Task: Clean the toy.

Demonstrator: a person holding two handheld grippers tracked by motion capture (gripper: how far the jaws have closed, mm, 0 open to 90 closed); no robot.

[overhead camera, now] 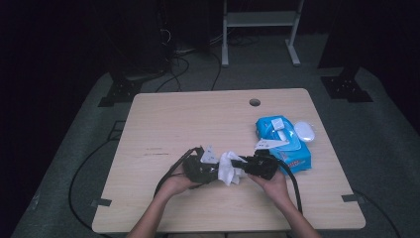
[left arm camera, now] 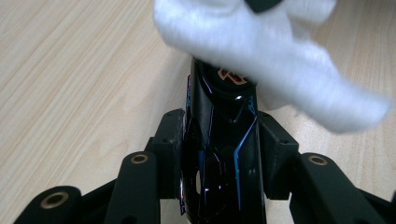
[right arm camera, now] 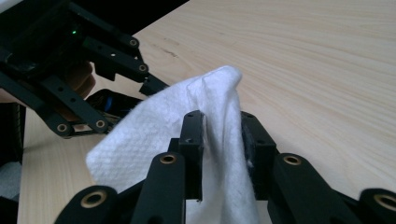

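Near the table's front middle, my two grippers face each other with a white wipe (overhead camera: 229,168) between them. My left gripper (overhead camera: 210,171) is shut on a glossy black object (left arm camera: 224,140) with blue lines and an orange mark; both jaws press its sides. The wipe (left arm camera: 261,46) drapes over that object's far end. My right gripper (right arm camera: 223,123) is shut on a fold of the wipe (right arm camera: 154,126), which fills the gap between its pads. The left gripper (right arm camera: 126,105) and the black object (right arm camera: 109,100) appear just beyond the wipe in the right gripper view.
A blue pack of wipes (overhead camera: 287,148) with its flap up lies at the right, a white oval object (overhead camera: 304,131) beside it. The wooden table (overhead camera: 198,119) has a cable hole (overhead camera: 254,102) near the back edge. A white stand (overhead camera: 260,20) and floor cables sit behind.
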